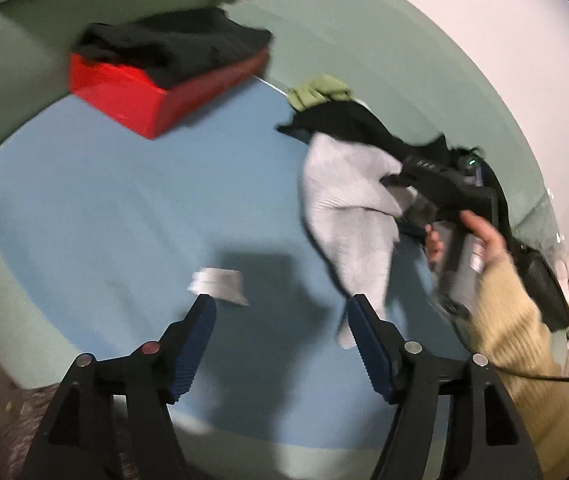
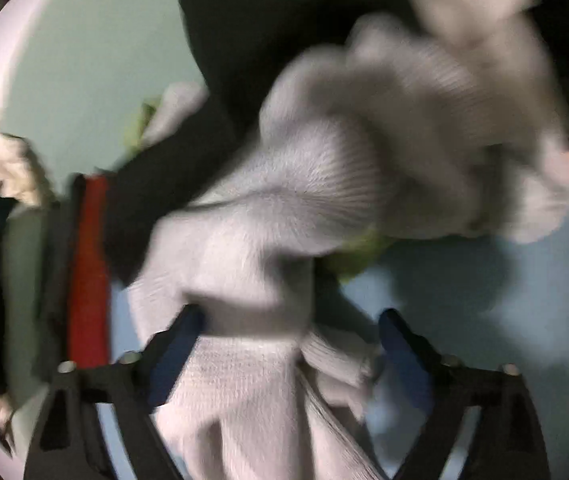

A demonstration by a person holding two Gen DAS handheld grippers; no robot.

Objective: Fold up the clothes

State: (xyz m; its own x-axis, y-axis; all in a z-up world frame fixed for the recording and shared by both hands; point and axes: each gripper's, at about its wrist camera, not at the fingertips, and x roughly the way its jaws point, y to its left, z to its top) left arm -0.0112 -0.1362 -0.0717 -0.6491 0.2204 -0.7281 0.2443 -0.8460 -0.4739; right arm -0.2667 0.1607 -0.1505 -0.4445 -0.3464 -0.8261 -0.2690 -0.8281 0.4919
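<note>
Right gripper [image 2: 290, 320], jaws apart, with a blurred white ribbed garment [image 2: 324, 184] hanging between its blue pads [image 2: 172, 356]; behind it a dark garment [image 2: 220, 80], a red box [image 2: 88, 272], a blue mat [image 2: 484, 280], pale green surface [image 2: 84, 60].

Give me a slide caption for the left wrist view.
Open left claw above blue mat; right claw lifts a pale grey knitted garment beside the red box.
</note>
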